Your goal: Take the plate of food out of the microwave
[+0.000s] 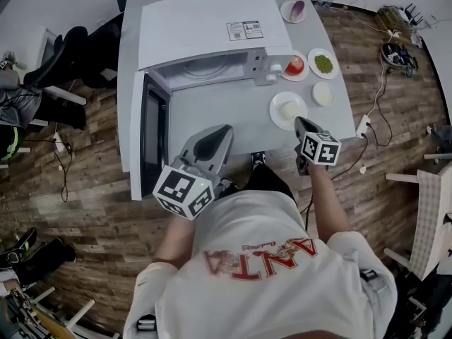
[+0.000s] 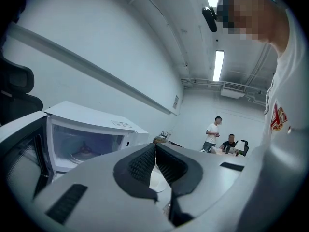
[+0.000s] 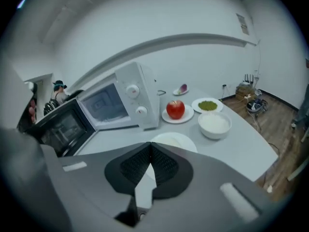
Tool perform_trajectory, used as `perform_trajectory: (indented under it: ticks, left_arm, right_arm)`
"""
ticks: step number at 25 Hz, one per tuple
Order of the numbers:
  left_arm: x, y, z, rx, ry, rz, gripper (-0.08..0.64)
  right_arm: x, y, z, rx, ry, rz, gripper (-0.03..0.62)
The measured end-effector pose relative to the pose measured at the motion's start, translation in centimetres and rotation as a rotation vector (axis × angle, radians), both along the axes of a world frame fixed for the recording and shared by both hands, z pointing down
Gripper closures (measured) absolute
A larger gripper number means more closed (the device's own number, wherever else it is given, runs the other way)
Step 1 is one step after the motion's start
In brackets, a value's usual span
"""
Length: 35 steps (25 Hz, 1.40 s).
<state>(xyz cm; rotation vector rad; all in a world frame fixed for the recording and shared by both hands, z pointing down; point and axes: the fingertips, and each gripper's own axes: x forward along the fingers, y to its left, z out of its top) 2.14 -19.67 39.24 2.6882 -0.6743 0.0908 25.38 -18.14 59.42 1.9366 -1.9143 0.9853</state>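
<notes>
The white microwave (image 1: 205,30) stands on the grey table (image 1: 212,111) with its door (image 1: 152,133) swung open to the left. Only the glass turntable (image 2: 84,154) shows in its cavity. A white plate with pale food (image 1: 288,109) lies on the table in front of the microwave's control panel. My right gripper (image 1: 301,123) hovers just over the near edge of that plate (image 3: 176,140), jaws shut with nothing between them. My left gripper (image 1: 223,131) is over the table before the open cavity, and its jaws meet at the tips, holding nothing.
To the right of the microwave are a red apple on a plate (image 1: 294,66), a plate of green food (image 1: 323,63) and a white bowl (image 1: 323,94). A plate with a purple item (image 1: 295,10) sits further back. Two people (image 2: 212,132) are across the room.
</notes>
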Motion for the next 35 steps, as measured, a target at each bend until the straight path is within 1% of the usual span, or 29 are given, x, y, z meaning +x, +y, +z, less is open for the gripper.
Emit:
perform_trajectory:
  ticks: [4,8,13,18,21,24,29,35]
  left_arm:
    - [-0.7,-0.3,-1.1,0.045,0.001,-0.037,0.551]
    - [-2.0,-0.5,-2.6,0.098,-0.001,-0.081,0.551]
    - [-4.0,-0.7,-3.6,0.126,0.005,-0.143,0.551]
    - [-6.0,-0.5,-5.1,0.177,-0.002,-0.19,0.551]
    - [-6.8,-0.5,-5.5,0.183,0.003,-0.209,0.549]
    - [-7.2,-0.2,-5.5,0.185,0.008,-0.211,0.551]
    - [-7.0,0.2,-5.5,0.188,0.017,-0.196,0.551]
    - [-6.7,0.3,-5.7,0.19,0.029,-0.181,0.551]
  right_arm:
    - [-2.1,-1.8,-6.4,0.199,-0.027,-0.069,0.589]
    - [-5.2,-3.0,-13.1,0.354,-0.013,-0.174,0.591]
    - [-9.5,-3.6,-20.1,0.501,-0.017,-0.293,0.591]
    - [-13.6,-2.8,-25.7,0.623,-0.011,-0.394,0.591]
    - [-15.3,-2.3,-27.1,0.652,-0.006,-0.446,0.591]
    - [-16.3,-2.0,-27.3,0.656,-0.027,-0.47,0.591]
    - [-17.1,-1.5,-27.5,0.657,-0.073,-0.48,0.591]
    - [-16.8,-1.1,-27.3,0.645,-0.065,-0.472,0.591]
